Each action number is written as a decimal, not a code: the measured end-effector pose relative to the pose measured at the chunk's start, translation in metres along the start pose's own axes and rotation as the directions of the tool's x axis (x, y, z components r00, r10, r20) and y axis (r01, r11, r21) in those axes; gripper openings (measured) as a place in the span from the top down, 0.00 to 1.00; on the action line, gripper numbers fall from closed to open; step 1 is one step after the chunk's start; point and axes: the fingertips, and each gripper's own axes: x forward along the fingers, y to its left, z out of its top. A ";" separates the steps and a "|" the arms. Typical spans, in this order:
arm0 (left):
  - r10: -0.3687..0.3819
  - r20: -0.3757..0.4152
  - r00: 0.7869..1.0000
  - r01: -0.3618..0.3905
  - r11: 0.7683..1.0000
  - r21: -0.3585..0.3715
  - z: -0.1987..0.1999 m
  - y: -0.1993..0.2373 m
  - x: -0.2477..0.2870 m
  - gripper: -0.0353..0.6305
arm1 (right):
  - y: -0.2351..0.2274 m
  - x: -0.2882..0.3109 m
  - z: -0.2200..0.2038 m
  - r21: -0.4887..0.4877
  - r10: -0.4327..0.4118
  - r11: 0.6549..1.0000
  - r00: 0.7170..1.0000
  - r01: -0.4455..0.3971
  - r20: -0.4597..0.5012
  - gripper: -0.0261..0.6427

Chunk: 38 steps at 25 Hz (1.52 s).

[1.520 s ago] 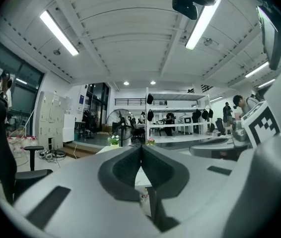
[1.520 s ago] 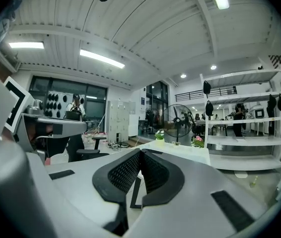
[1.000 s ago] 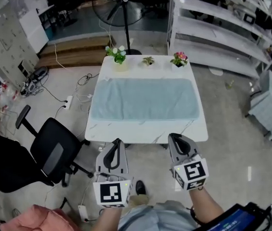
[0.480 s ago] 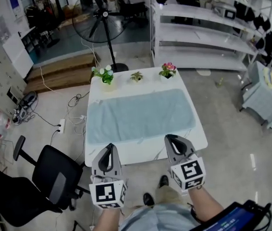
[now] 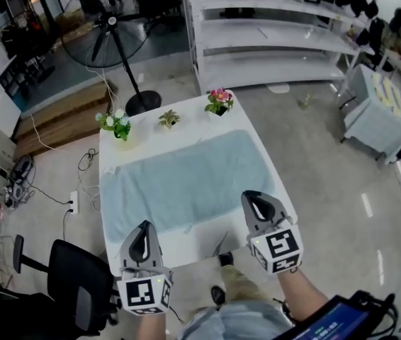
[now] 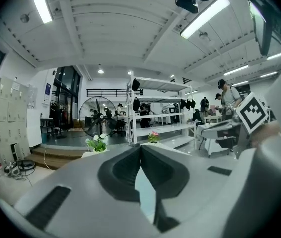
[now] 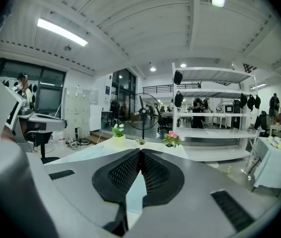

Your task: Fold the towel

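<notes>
In the head view the right tongs (image 5: 251,198) cover the towel's (image 5: 186,183) near right corner, and the left tongs (image 5: 142,227) hide part of the desk's (image 5: 186,243) near edge. In both gripper views the tongs' bodies hide nearly all the towel.

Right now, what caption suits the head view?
Left tool and right tool, both shut, near pale blue towel on white table.
</notes>
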 end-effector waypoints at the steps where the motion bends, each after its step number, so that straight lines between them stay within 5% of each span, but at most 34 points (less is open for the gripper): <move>1: -0.004 -0.008 1.000 0.004 1.000 0.003 -0.001 0.002 0.011 0.94 | -0.012 0.009 -0.004 0.009 -0.013 1.000 1.000 0.013 -0.010 0.93; 9: -0.006 -0.051 0.999 0.006 1.000 0.001 0.009 0.013 0.099 0.94 | -0.113 0.068 -0.031 0.049 -0.118 0.991 0.989 0.123 -0.090 0.93; 19: -0.007 -0.072 0.997 0.009 1.000 0.017 0.020 0.014 0.175 0.94 | -0.181 0.100 -0.048 0.075 -0.165 0.981 0.969 0.181 -0.182 0.91; 28: 0.005 -0.100 0.995 -0.005 1.000 0.000 0.008 0.021 0.198 0.94 | -0.205 0.118 -0.059 0.070 -0.160 0.981 0.963 0.179 -0.216 0.86; 38: -0.015 -0.160 0.987 0.016 1.000 0.006 -0.026 0.024 0.216 0.94 | -0.196 0.126 -0.134 0.108 -0.127 0.978 0.924 0.177 -0.360 0.83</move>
